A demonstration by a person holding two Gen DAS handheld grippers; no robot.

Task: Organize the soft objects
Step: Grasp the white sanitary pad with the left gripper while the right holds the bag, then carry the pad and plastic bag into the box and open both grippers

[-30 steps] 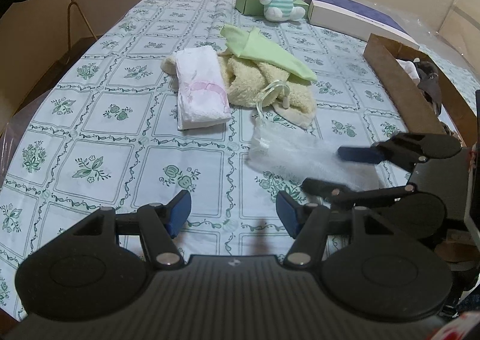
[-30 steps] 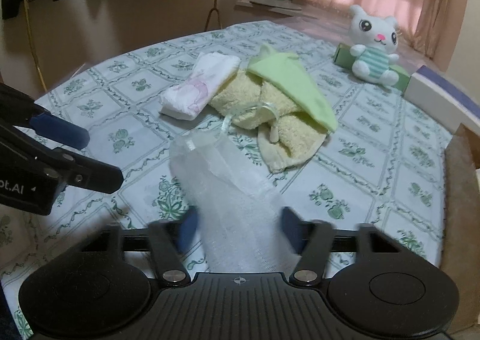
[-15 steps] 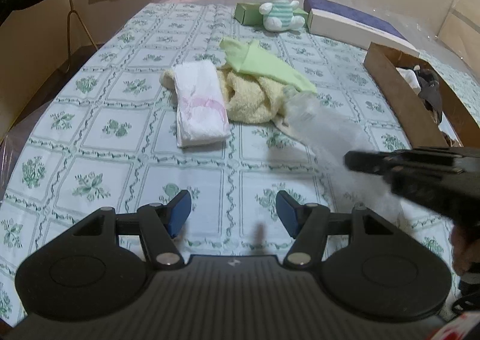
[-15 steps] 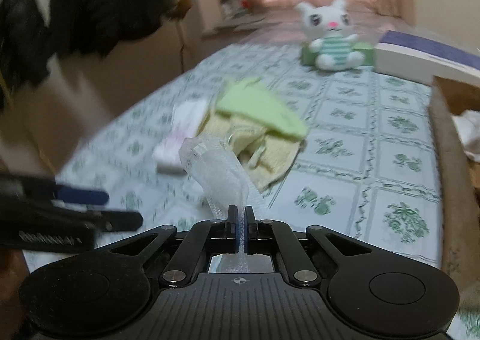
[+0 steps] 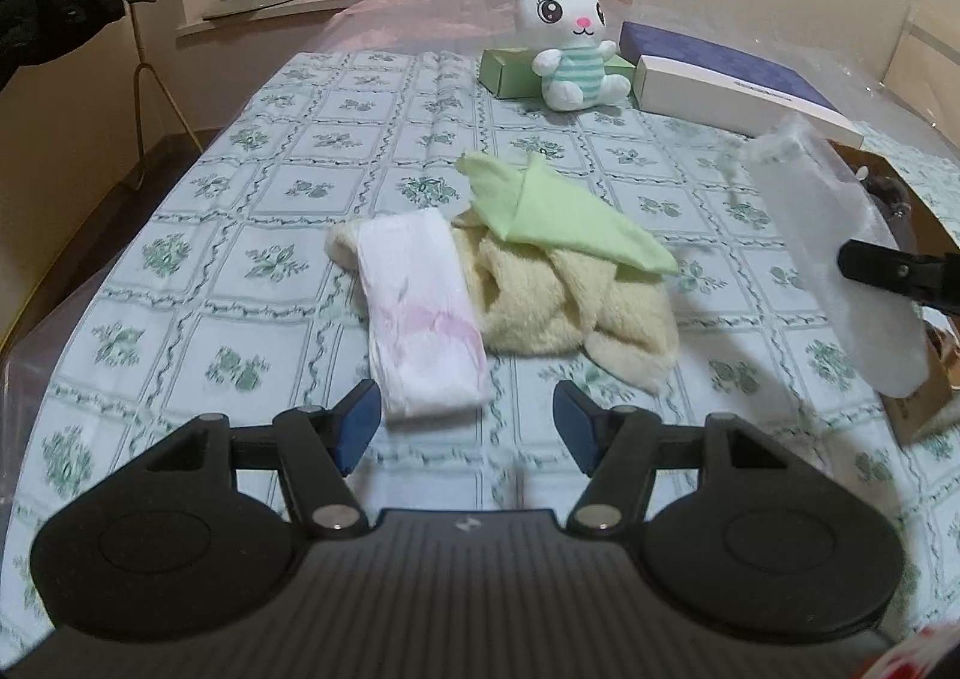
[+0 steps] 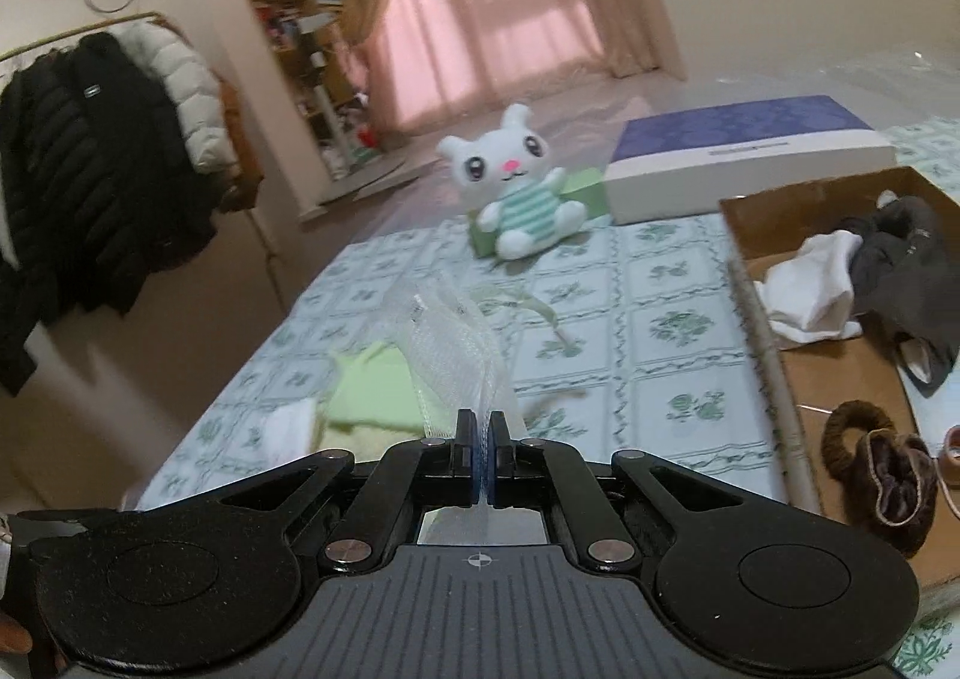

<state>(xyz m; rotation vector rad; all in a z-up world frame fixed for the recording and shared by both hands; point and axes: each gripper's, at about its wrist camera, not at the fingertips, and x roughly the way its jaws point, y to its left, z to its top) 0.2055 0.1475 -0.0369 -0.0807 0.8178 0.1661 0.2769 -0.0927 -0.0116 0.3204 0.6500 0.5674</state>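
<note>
On the surface [image 5: 198, 235] with its green-flowered cloth, the left wrist view shows a pile of soft things: a folded white cloth [image 5: 423, 313] lies beside a cream towel [image 5: 564, 301], and a light green cloth [image 5: 558, 214] rests on top of the towel. The left hand-held gripper [image 5: 467, 424] hovers just short of the white cloth with its blue-tipped fingers [image 5: 359, 421] apart and nothing between them. At the far end a plush bunny [image 5: 570, 52] sits against a small green box [image 5: 510, 70], next to a purple-and-white box [image 5: 732, 79]. At the right edge the right hand-held gripper [image 5: 864, 262] holds a white mesh bag [image 5: 834, 253] up off the surface.

In the right wrist view, the right hand-held gripper [image 6: 481, 445] is clamped on the mesh bag [image 6: 459, 349], which stands up ahead of the jaws. To the right is a cardboard box [image 6: 774, 211] holding a white cloth [image 6: 810, 289], a dark grey garment [image 6: 906, 265] and a brown furry item [image 6: 882, 469]. The bunny [image 6: 519, 187] sits beyond.
</note>
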